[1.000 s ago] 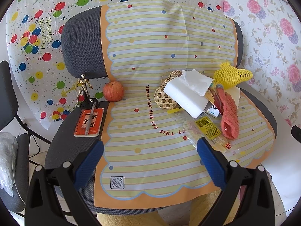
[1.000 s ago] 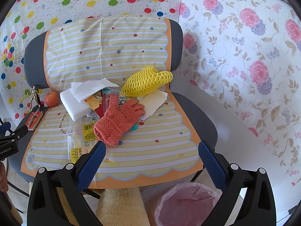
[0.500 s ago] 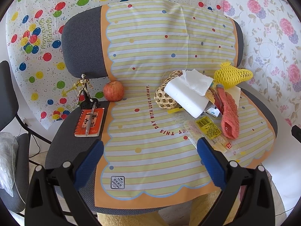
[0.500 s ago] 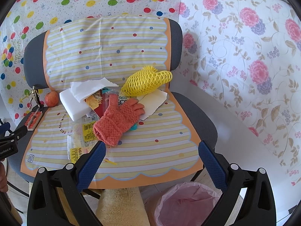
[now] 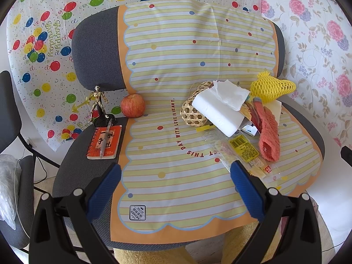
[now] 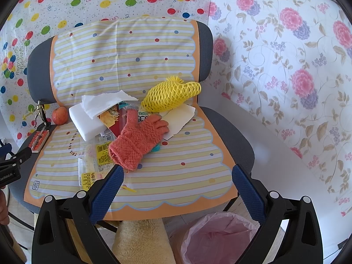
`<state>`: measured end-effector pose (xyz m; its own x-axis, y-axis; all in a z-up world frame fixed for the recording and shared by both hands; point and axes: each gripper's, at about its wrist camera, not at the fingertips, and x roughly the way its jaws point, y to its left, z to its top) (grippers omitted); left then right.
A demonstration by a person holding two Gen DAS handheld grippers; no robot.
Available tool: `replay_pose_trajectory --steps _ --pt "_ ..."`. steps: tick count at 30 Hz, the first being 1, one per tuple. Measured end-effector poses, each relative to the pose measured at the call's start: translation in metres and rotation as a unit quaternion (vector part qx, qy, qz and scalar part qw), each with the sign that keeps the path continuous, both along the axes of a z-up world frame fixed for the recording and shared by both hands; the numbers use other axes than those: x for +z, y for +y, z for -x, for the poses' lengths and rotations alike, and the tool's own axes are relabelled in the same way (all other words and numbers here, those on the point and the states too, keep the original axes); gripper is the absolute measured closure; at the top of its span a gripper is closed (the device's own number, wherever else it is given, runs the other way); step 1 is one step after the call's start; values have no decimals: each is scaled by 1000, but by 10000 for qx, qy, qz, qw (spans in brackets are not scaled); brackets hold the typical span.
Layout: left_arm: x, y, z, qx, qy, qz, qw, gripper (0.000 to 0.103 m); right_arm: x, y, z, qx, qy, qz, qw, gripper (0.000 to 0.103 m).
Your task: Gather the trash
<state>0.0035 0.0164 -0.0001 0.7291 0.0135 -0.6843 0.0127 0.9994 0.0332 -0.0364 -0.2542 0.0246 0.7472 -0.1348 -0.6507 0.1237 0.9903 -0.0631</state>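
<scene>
A pile of trash lies on the striped mat on a grey chair: a yellow foam net, a crumpled white tissue on a white foam block, clear wrappers with yellow labels, and white paper. An orange knit glove lies on the pile. My left gripper is open above the mat's front. My right gripper is open, in front of the glove. A bin with a pink liner stands below the seat.
An apple, a gold figurine, an orange notebook with a pen and a woven bamboo ball sit on the chair. Another chair stands at the left. A yellow fuzzy cloth hangs below the seat.
</scene>
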Motion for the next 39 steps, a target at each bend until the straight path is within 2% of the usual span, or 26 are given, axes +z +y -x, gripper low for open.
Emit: replay_pose_trajectory --steps 8,14,17,20,22,27,30,32,34,39 --pt "-15 0 -13 42 171 -70 9998 7 -24 -7 -22 201 129 -328 9992 6" --pt "-30 -2 -33 -16 344 -45 9994 7 -38 -1 -47 647 -36 -295 9975 6" --pt "-31 -3 -42 -39 276 -10 9996 7 -37 3 -64 819 -160 -422 9956 6" --pt "-30 -9 -51 -62 70 -326 9994 7 -33 8 -85 967 -313 -569 9932 6" --pt "-29 -11 -57 -63 -26 -521 9986 7 -32 16 -101 1090 -256 -597 9919 6" --pt "-31 -6 -78 12 64 -389 9992 7 -36 38 -137 1354 -14 -688 9884 7" --pt "-30 3 -89 59 131 -52 9999 7 -34 54 -154 1609 -44 -794 9838 11" --pt "-28 8 -96 108 72 16 9999 7 -33 63 -163 1780 -36 -892 9800 13" --pt "-26 10 -102 119 35 18 9999 7 -34 70 -174 1841 44 -1005 9778 39" --pt "-28 14 -116 41 -27 93 9999 7 -46 78 -200 1876 307 -1445 9711 40"
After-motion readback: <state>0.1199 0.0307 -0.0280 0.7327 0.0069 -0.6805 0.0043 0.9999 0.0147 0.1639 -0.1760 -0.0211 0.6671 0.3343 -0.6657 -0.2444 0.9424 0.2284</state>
